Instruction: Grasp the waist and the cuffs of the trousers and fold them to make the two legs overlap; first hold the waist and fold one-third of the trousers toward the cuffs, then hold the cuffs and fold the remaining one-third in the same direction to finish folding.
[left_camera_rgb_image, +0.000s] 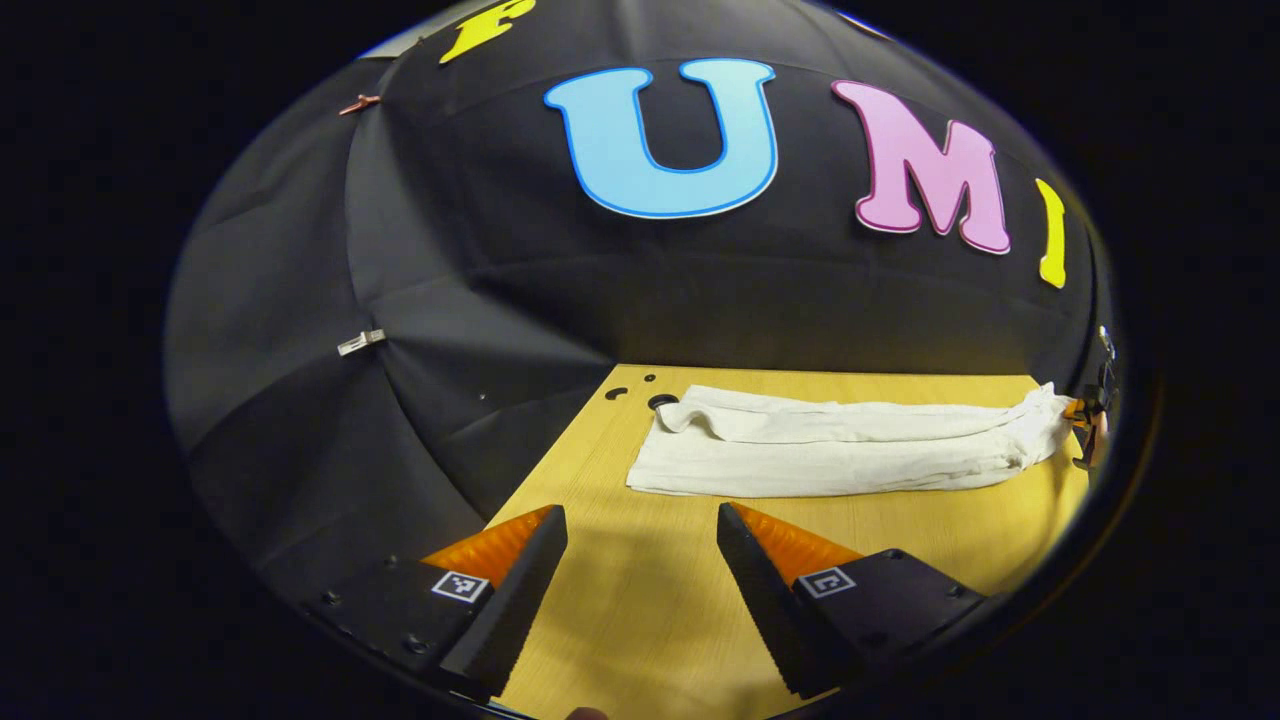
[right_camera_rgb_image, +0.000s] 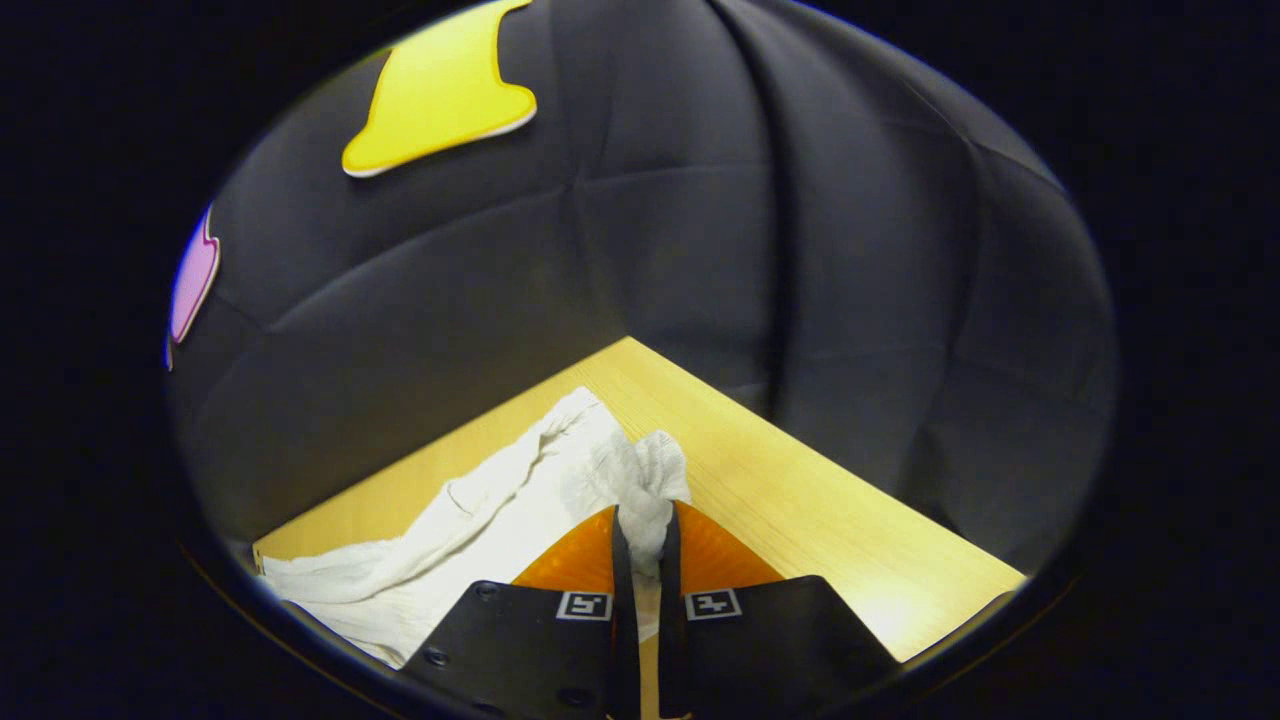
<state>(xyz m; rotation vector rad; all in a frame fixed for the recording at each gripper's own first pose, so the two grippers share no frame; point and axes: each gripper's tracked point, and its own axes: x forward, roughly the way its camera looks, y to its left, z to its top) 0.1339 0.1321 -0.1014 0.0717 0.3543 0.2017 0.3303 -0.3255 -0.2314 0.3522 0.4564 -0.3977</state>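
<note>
White trousers (left_camera_rgb_image: 840, 445) flat on wooden table (left_camera_rgb_image: 640, 610), left gripper (left_camera_rgb_image: 642, 545) wide open above table, right gripper (right_camera_rgb_image: 640, 545) pinching bunched trouser end.

Light wooden table (left_camera_rgb_image: 640, 600) with small holes at one corner, black cloth wall (left_camera_rgb_image: 480, 300) behind — creased, clipped.

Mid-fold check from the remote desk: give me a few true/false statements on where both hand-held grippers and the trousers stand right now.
1. The right hand-held gripper is shut on the trousers. True.
2. The left hand-held gripper is clamping cloth. False: it is open, with bare table between its fingers.
3. The trousers are black. False: they are white.
4. The trousers lie stretched out along the table. True.
</note>
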